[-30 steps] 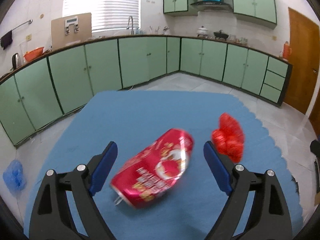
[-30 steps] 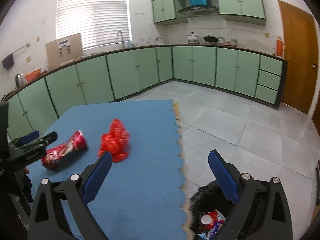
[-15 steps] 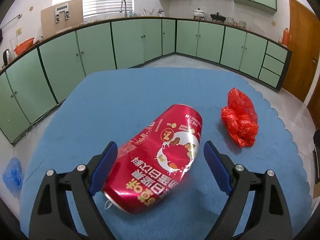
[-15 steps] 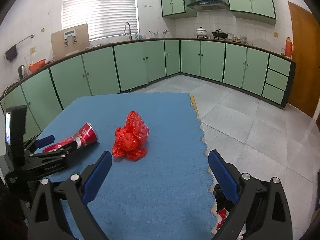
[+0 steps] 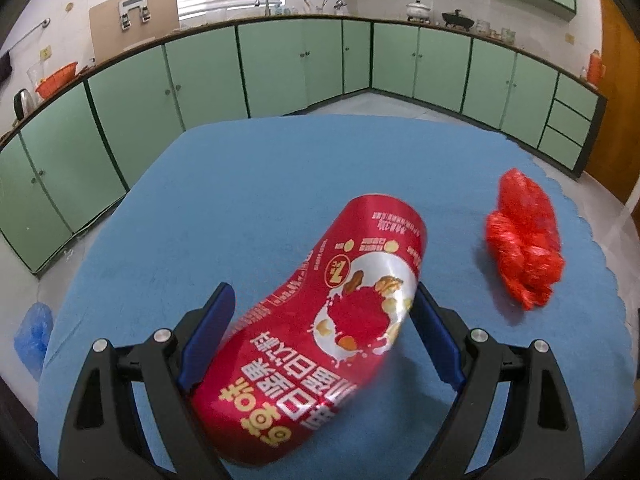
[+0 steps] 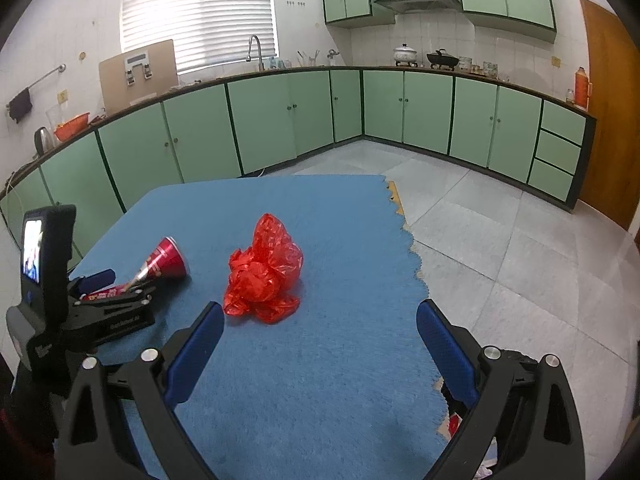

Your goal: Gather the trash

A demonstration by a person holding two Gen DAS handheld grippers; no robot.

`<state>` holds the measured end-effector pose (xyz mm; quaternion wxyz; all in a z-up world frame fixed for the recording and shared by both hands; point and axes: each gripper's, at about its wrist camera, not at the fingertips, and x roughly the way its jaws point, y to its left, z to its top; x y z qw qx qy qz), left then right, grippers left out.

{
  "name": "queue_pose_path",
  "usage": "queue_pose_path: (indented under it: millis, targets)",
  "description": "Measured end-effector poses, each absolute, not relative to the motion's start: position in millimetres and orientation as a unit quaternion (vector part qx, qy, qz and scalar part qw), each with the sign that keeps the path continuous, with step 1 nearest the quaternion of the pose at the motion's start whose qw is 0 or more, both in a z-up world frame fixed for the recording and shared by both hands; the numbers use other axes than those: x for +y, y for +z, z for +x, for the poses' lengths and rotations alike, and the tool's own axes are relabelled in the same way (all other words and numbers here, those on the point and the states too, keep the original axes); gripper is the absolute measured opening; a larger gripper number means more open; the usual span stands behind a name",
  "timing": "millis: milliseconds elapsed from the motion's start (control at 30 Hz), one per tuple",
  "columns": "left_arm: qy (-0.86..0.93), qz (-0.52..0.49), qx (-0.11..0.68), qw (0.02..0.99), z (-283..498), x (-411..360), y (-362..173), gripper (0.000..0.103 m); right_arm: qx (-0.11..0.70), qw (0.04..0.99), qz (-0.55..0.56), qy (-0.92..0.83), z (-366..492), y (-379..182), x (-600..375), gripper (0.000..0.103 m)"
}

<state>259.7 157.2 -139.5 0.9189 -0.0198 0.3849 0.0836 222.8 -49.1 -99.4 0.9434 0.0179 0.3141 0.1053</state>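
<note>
A dented red drink can (image 5: 328, 328) lies on the blue mat (image 5: 256, 184) between the fingers of my left gripper (image 5: 322, 320). The jaws stand open around it; the right pad is against the can, the left pad is close beside it. A crumpled red plastic bag (image 5: 522, 244) lies to the can's right. In the right wrist view the bag (image 6: 264, 270) lies just ahead of my right gripper (image 6: 318, 344), which is open and empty. The can (image 6: 166, 260) and left gripper (image 6: 112, 300) show at the left there.
Green kitchen cabinets (image 6: 404, 112) run around the room. Grey floor tiles (image 6: 500, 240) lie to the mat's right. A dark bin with trash (image 6: 472, 432) shows under my right finger. A blue plastic bag (image 5: 34, 330) lies on the floor at the left.
My left gripper has moved forward so the can now sits deep between its fingers. My right gripper has swung left, from the bin toward the red bag.
</note>
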Motion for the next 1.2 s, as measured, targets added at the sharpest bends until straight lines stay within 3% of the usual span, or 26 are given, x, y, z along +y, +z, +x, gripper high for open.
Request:
queue_pose_path:
  millis: [67, 133, 267, 333, 433, 733, 1200]
  targets:
    - [0.086, -0.031, 0.394, 0.915, 264.3, 163.9, -141.8, 0.084, 0.317, 0.942, 0.018, 0.106, 225.7, -100.5, -49.3, 0.095]
    - [0.079, -0.053, 0.402, 0.911, 267.4, 171.5, -144.3, 0.071, 0.318, 0.942, 0.018, 0.106, 227.6, -101.6, -49.2, 0.095]
    - [0.069, -0.081, 0.399, 0.911, 267.2, 183.5, -146.0, 0.055, 0.322, 0.940, 0.020, 0.109, 232.7, -104.6, -46.8, 0.095]
    - [0.065, -0.082, 0.390, 0.915, 265.8, 185.0, -143.4, 0.026, 0.324, 0.939, 0.020, 0.113, 235.8, -105.6, -44.5, 0.095]
    - [0.058, -0.086, 0.381, 0.919, 264.6, 183.7, -140.5, 0.018, 0.324, 0.939, 0.017, 0.119, 240.1, -107.4, -38.8, 0.094]
    - [0.039, -0.099, 0.372, 0.922, 256.6, 168.7, -131.4, 0.010, 0.323, 0.938, 0.015, 0.128, 268.5, -112.5, -20.2, 0.088]
    - [0.039, -0.093, 0.376, 0.921, 269.9, 162.2, -135.6, 0.010, 0.348, 0.928, 0.007, 0.132, 307.1, -133.0, 1.6, 0.075]
